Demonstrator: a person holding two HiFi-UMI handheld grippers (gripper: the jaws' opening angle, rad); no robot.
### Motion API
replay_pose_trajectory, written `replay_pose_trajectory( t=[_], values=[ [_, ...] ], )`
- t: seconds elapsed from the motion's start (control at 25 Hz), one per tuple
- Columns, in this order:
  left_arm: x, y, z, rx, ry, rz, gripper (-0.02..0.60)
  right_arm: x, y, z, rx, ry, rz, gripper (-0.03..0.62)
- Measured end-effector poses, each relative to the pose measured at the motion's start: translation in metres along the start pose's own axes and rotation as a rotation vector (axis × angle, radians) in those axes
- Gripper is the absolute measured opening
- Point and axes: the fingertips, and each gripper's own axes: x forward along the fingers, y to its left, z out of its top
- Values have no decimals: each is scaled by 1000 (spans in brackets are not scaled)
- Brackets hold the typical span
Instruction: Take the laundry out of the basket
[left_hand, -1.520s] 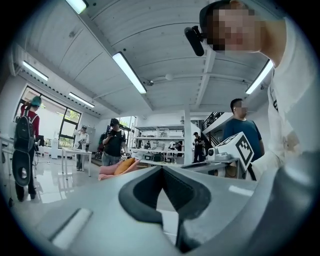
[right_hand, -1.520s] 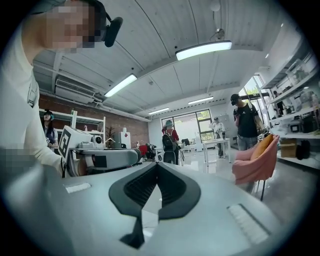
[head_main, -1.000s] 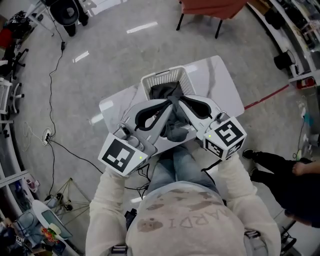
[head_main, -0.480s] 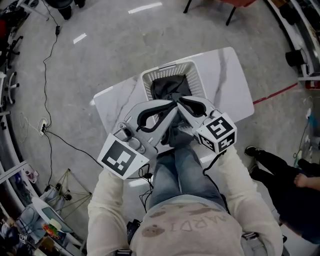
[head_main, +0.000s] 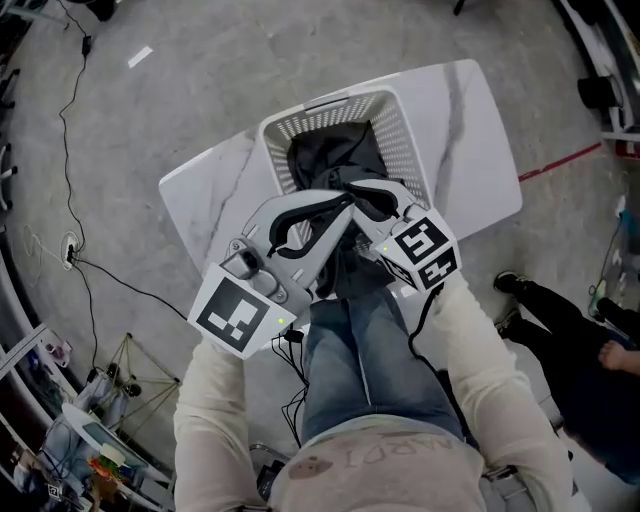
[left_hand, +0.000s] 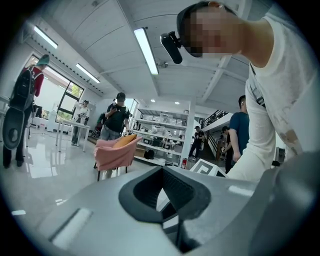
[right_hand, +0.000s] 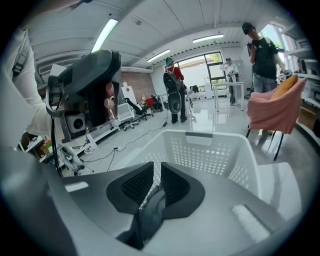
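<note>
Pinching dark garment (head_main: 325, 160) with right hand-held gripper (head_main: 354, 190), at near rim of white laundry basket (head_main: 405, 140) on worktop (head_main: 465, 140). Pressed together just beside it: left hand-held gripper (head_main: 345, 206), equally near. Bulk of cloth inside basket, straight beyond jaw tips.

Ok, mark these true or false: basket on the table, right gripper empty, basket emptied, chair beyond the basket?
The basket stands on the table. True.
The right gripper is open and empty. False: its jaws are closed on dark laundry.
The basket is empty. False: dark laundry lies in it.
In the right gripper view, a pink chair stands beyond the basket. True.
</note>
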Motion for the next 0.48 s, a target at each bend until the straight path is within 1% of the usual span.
replay_pose_trajectory(
  t=[0.12,0.2,0.48],
  values=[
    [1,2,-12,-8,-10,6,1,11,-3,-17,-21,24,5,75],
    [1,2,-17,0,-12,6,2,19,-3,-27,-25,40,10,81],
    [1,3,-30,39,-10,0,1,38,-5,-63,-27,122,19,135]
  ],
)
